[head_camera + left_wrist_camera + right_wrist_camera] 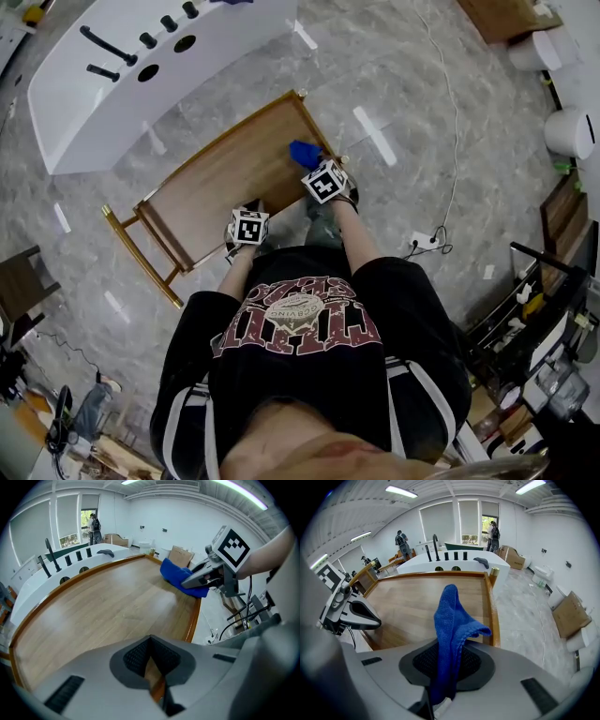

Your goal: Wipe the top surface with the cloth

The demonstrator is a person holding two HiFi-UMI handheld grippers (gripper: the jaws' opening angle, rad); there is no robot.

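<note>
**Findings.** A blue terry cloth (449,616) is clamped between the jaws of the right gripper (443,677). Its free end stands up and folds over ahead of the gripper. In the head view the cloth (304,152) is located at the right edge of the rectangular brown wooden tabletop (220,187). Contact with the surface cannot be confirmed. The left gripper (150,644) is held at the near edge of the tabletop, to the left of the right gripper. Its jaws are brought together and nothing is seen between them.

**Assessment.** The wipe is judged to be at its start, with the whole span of wood to the left and far side yet to be covered.

**Recommendations.**
- The cloth should be lowered until a broad fold, not only its tip, is laid flat on the wood.
- Even pressure should be applied and overlapping passes drawn from the right edge leftward.
- The raised wooden rim (193,616) should be followed closely at corners.
- The clamp on the cloth should be kept firm so that it is not dragged out.
- The left gripper should be kept clear of the wiping path.
</note>
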